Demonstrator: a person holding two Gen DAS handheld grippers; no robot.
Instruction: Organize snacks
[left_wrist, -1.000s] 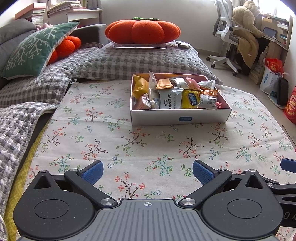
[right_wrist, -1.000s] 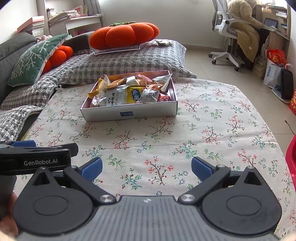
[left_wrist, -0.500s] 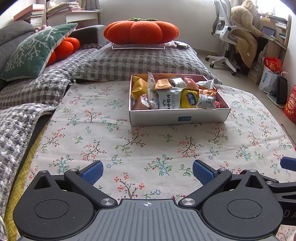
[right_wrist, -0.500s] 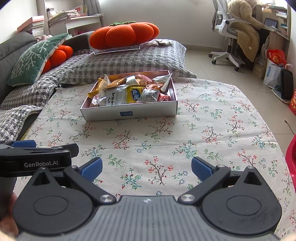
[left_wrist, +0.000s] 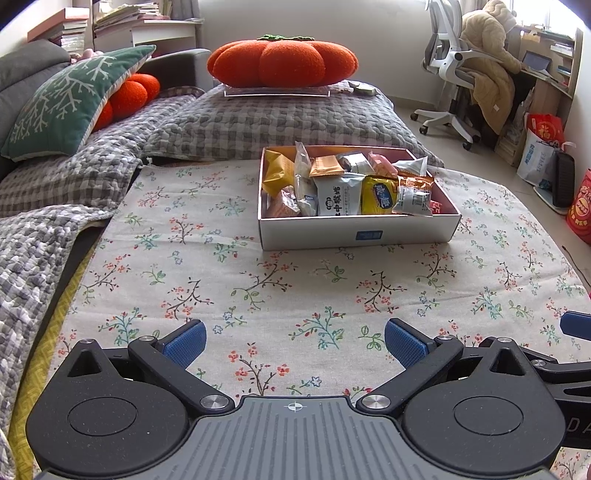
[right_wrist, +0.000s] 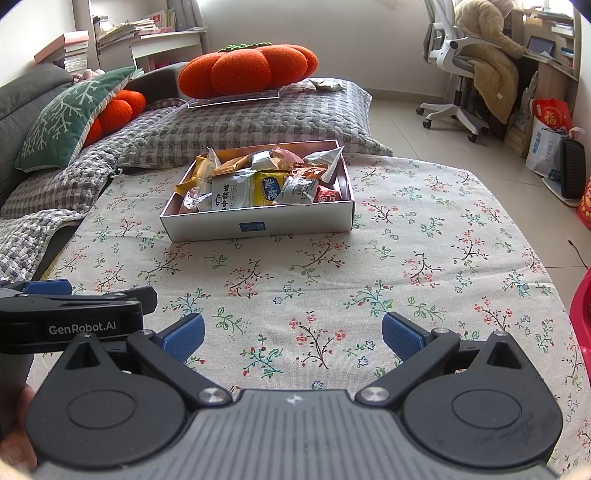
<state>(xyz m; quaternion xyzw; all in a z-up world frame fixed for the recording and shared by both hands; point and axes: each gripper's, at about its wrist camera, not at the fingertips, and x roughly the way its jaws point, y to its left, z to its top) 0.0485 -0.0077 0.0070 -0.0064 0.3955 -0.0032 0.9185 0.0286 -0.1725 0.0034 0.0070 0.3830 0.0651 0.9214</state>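
1. My left gripper (left_wrist: 294, 341) hovers low over the floral tablecloth (left_wrist: 221, 280), blue pads (left_wrist: 184, 341) spread wide with nothing between them.
2. My right gripper (right_wrist: 293, 338) does the same just beside it — fingers parted, empty; the left tool's black body shows at its left edge.
3. The snacks (left_wrist: 347, 184) sit heaped in a shallow white box (left_wrist: 358, 230) further along the cloth, well apart from both grippers: a white packet, a yellow one (left_wrist: 378, 195) and orange wrappers among them.
4. Behind the box, a grey checked cushion (left_wrist: 273, 122) carries an orange pumpkin-shaped pillow (left_wrist: 282, 61) — a white office chair (left_wrist: 448, 74) stands at right.
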